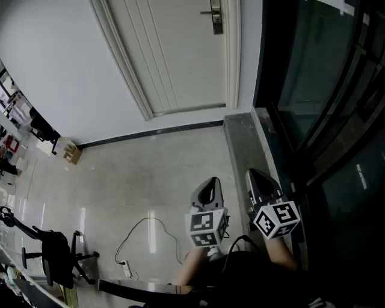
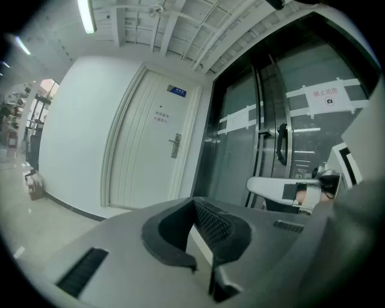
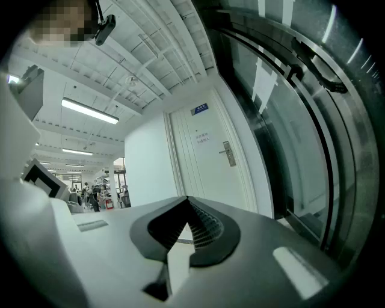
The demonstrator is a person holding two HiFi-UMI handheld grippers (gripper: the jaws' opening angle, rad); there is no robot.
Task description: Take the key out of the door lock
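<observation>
A white door (image 1: 180, 54) stands shut far ahead, with a metal handle and lock plate (image 1: 216, 18) near its right edge. The same lock plate (image 2: 175, 145) shows small in the left gripper view, and the lock plate (image 3: 227, 154) shows in the right gripper view. No key can be made out at this distance. My left gripper (image 1: 209, 186) and right gripper (image 1: 257, 178) are held side by side low in the head view, well short of the door. Both point toward it. The left gripper (image 2: 194, 201) and the right gripper (image 3: 187, 200) are shut with nothing between the pads.
A dark glass wall (image 1: 325, 90) with a glass door runs along the right, with a grey stone sill (image 1: 243, 150) at its foot. On the floor to the left are a cardboard box (image 1: 72, 151), an office chair (image 1: 54, 255) and a power strip with cable (image 1: 127, 269).
</observation>
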